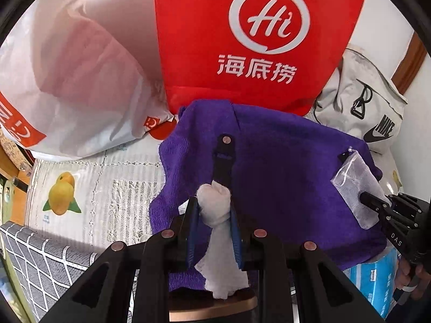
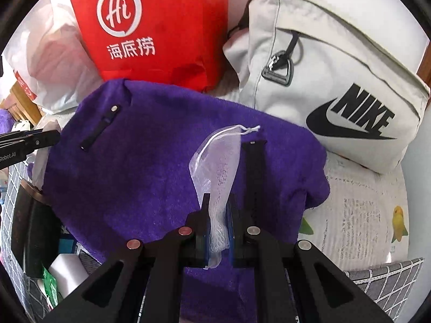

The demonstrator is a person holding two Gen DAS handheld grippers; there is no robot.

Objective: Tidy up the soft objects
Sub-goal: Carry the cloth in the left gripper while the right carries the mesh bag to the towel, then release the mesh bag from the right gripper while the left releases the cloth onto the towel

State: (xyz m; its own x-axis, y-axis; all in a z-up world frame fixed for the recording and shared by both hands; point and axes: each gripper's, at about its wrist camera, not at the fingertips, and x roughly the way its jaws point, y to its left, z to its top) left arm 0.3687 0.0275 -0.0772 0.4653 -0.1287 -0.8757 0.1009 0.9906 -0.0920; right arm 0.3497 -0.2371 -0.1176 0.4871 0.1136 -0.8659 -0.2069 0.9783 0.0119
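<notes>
A purple towel (image 1: 282, 175) lies spread under both grippers, also in the right wrist view (image 2: 150, 167). My left gripper (image 1: 212, 215) is shut on a knotted white cloth (image 1: 215, 202), which hangs down between its blue pads. One dark fingertip (image 1: 225, 141) reaches out over the towel. My right gripper (image 2: 218, 215) is shut on a white mesh drawstring pouch (image 2: 218, 161), seen from the left as the pouch (image 1: 355, 185) over the towel's right side. The left gripper (image 2: 40, 140) shows at the left edge of the right wrist view. Whether either gripper also pinches the towel, I cannot tell.
Behind the towel stand a red bag with a white logo (image 1: 256, 40), a white plastic bag (image 1: 75, 80) and a grey Nike bag (image 2: 336, 80). A lace tablecloth with fruit prints (image 1: 107, 188) covers the surface. A grey checked cushion (image 1: 40, 263) and a blue tissue pack (image 1: 377, 277) lie near.
</notes>
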